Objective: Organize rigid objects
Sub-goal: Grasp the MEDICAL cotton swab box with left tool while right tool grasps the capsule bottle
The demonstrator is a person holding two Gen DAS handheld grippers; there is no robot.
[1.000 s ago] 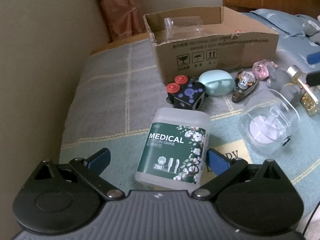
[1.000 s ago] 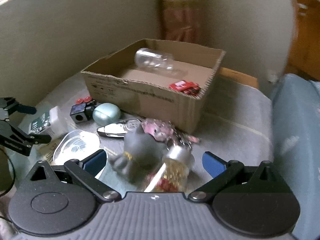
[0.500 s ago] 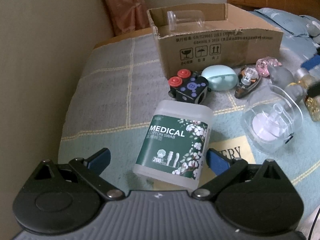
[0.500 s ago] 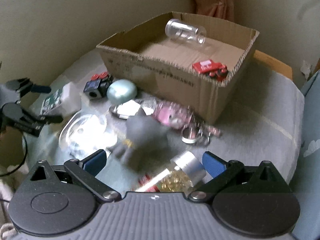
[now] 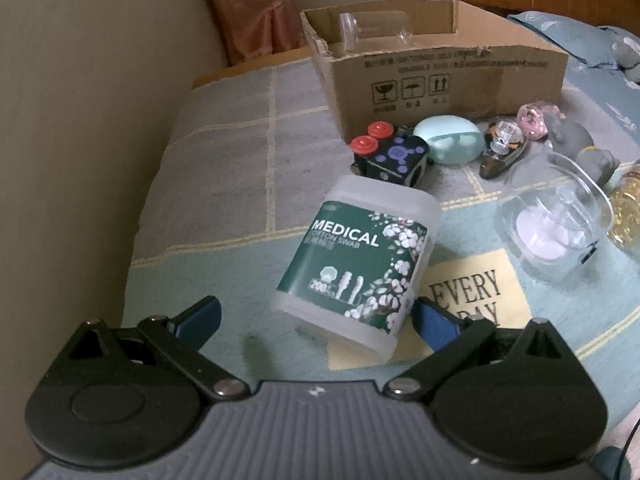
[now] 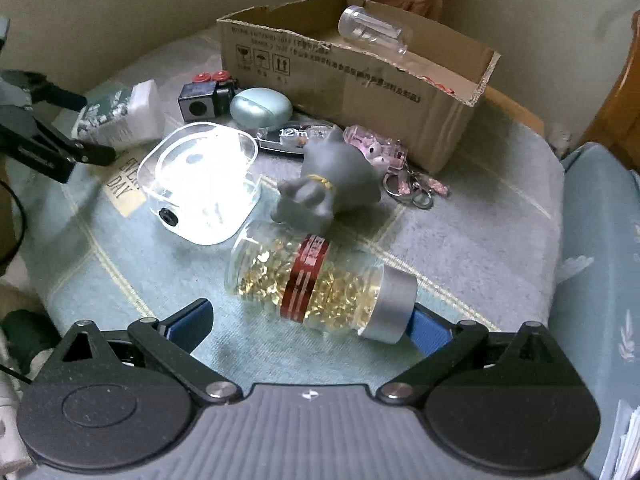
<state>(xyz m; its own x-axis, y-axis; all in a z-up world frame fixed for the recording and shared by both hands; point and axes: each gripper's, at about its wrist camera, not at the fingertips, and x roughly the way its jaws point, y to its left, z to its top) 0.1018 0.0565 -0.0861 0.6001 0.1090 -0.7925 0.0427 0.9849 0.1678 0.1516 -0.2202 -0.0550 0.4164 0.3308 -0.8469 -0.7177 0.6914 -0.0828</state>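
Observation:
A cotton swab box with a green "MEDICAL" label lies on the blanket, its near end between the fingers of my open left gripper. In the right wrist view a clear bottle of gold capsules with a red band and silver cap lies on its side just ahead of my open right gripper. The cardboard box behind holds a clear plastic jar. The left gripper also shows at the left edge beside the swab box.
Between the box and the grippers lie a black cube with red buttons, a mint oval case, a correction tape, a pink keychain, a grey cat figure and a clear plastic case. A wall runs along the left.
My right gripper has swung down and closer, so the capsule bottle now lies right before its fingers. The left gripper has shifted slightly left around the swab box. Both stay open.

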